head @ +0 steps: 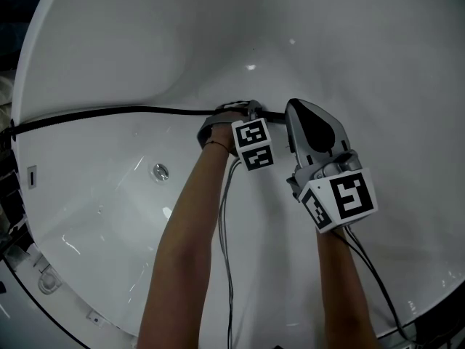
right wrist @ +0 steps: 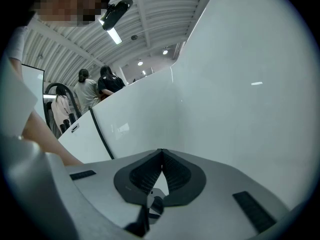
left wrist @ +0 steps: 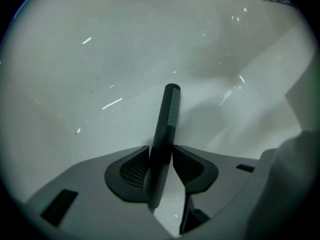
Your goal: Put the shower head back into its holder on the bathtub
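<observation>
A slim black shower head (left wrist: 168, 124) lies on the white floor of the bathtub (head: 102, 42). My left gripper (left wrist: 161, 160) points straight down over it, and both pads press on its handle. In the head view the left gripper (head: 245, 113) is at the tub's middle, where the black hose (head: 109, 112) ends. That hose runs off to the tub's left rim. My right gripper (head: 305, 116) hovers just to the right, its jaws shut and empty, tips meeting (right wrist: 160, 154). I cannot make out a holder.
A round metal drain (head: 160, 171) sits in the tub floor left of my left arm. A small plate (head: 31, 177) and fittings (head: 47, 283) are on the left rim. The hose (right wrist: 100, 129) drapes over the tub wall, with people (right wrist: 95, 90) standing far beyond.
</observation>
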The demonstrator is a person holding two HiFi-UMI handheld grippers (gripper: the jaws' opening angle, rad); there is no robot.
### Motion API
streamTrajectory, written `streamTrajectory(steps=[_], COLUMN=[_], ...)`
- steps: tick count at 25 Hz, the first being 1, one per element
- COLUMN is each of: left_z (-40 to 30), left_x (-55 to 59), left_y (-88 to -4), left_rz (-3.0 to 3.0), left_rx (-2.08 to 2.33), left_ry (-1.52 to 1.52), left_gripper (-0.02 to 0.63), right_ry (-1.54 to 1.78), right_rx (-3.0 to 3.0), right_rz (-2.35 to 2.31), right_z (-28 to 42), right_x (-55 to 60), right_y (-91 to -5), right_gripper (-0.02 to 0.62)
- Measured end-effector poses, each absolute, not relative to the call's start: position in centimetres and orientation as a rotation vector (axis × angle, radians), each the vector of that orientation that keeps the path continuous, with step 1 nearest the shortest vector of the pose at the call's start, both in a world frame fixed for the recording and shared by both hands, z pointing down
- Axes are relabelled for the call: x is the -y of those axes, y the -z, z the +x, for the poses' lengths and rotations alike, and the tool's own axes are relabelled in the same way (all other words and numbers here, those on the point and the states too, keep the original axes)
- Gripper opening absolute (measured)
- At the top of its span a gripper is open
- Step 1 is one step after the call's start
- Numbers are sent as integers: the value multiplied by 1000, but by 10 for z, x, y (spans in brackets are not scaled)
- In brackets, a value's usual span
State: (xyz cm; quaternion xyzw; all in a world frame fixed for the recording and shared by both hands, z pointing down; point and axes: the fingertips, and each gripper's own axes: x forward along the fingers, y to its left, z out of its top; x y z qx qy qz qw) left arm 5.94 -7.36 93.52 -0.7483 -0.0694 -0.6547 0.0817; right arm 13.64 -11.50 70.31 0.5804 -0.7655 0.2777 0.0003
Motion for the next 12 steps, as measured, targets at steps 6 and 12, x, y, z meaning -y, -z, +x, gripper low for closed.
streamTrajectory(steps=[6,12], left_z=[57,60], left_x=[74,74], left_y=[-937,-938], left_rz=[-2217,-2185], left_rx=[215,207], left_ry=[1944,1908], left_gripper=[144,138], right_ry=[-872,-874], right_rx=[2404,2409], right_rz=[1817,1812], right_z=[132,132], right_x=[116,116], right_y=[-705,-705], right_gripper=[-6,-6])
